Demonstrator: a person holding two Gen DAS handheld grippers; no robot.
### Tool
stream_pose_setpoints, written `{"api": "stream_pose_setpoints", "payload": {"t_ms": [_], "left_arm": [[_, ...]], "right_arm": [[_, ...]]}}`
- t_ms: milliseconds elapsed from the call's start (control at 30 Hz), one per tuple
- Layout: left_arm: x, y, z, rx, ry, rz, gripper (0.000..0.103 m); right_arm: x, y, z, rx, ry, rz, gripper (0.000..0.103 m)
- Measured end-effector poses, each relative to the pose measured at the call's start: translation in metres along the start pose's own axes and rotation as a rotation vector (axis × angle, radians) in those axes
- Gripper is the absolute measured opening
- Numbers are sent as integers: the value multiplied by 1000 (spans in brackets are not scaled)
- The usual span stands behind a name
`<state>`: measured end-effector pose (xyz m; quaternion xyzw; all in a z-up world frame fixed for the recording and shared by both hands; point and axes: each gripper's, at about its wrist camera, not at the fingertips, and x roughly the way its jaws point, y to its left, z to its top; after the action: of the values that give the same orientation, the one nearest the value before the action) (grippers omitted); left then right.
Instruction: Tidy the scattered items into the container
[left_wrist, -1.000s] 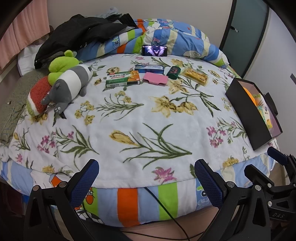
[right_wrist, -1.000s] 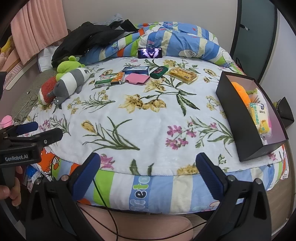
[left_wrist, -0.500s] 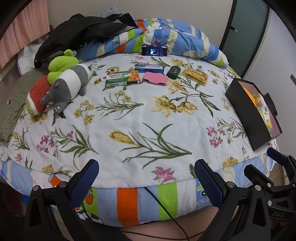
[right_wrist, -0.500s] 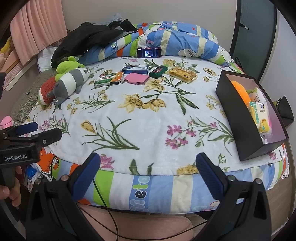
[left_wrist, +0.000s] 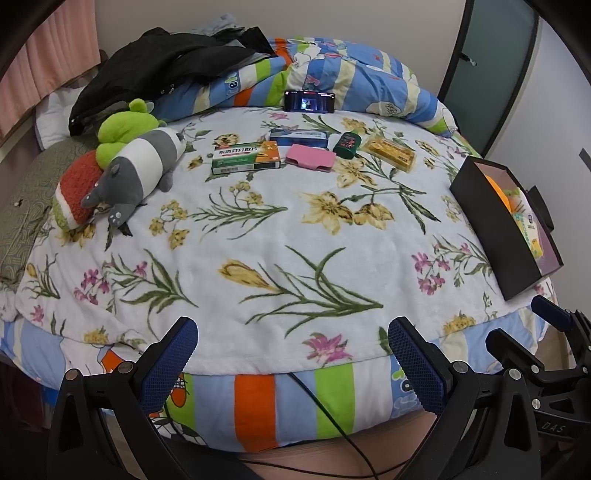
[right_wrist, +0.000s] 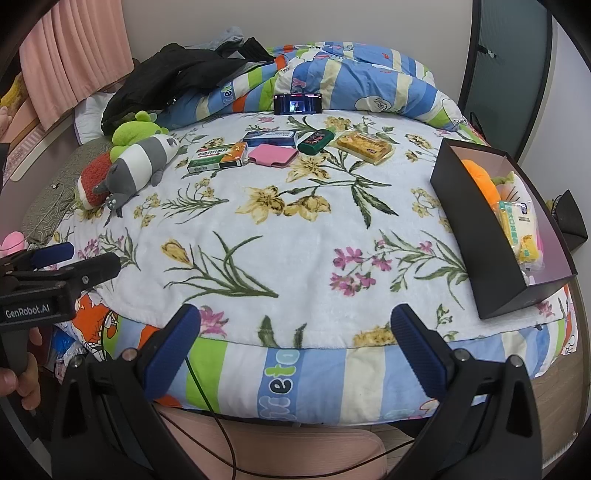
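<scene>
Black box (right_wrist: 476, 236) at blanket's (right_wrist: 295, 240) right edge

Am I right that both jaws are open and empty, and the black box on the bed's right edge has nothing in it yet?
Not quite. The black box already holds items: an orange plush and a yellow-green packet, clear in the right wrist view. The rest stands: left gripper and right gripper are open and empty.

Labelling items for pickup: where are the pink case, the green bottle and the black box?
pink case (right_wrist: 272, 155), right wrist view, middle of its top face.
green bottle (right_wrist: 315, 141), right wrist view, its body.
black box (right_wrist: 476, 236), right wrist view, its near outer wall.
</scene>
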<state>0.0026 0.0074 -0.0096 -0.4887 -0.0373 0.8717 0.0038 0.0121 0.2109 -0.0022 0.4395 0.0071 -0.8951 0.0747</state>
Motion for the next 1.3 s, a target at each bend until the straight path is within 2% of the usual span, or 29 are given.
{"api": "stream_pose_setpoints", "payload": {"t_ms": [167,300,467,800,900,1000,1133,1300], "left_arm": [[2,-1,2,-3,2,1,103],[0,13,7,-35,14,-10,103],[4,29,9,-118,21,-74,103],[28,54,16,-255,58,-97,103],[39,63,16,-275,71,-99,103],[49,76,21,-332,78,-136,103],[63,93,31,-401,70,-180,103],[90,107,49,-438,82,-213,103]], "right_arm": [[3,0,-1,2,1,8,103],[8,-2,1,8,2,33,103],[16,-1,8,6,-5,109,103],[37,13,28,-11,-28,247,103],[47,19,35,-25,-25,268,103],[62,22,44,-13,-23,305,103],[88,28,55,6,6,341,99],[122,33,71,45,49,396,96]]}}
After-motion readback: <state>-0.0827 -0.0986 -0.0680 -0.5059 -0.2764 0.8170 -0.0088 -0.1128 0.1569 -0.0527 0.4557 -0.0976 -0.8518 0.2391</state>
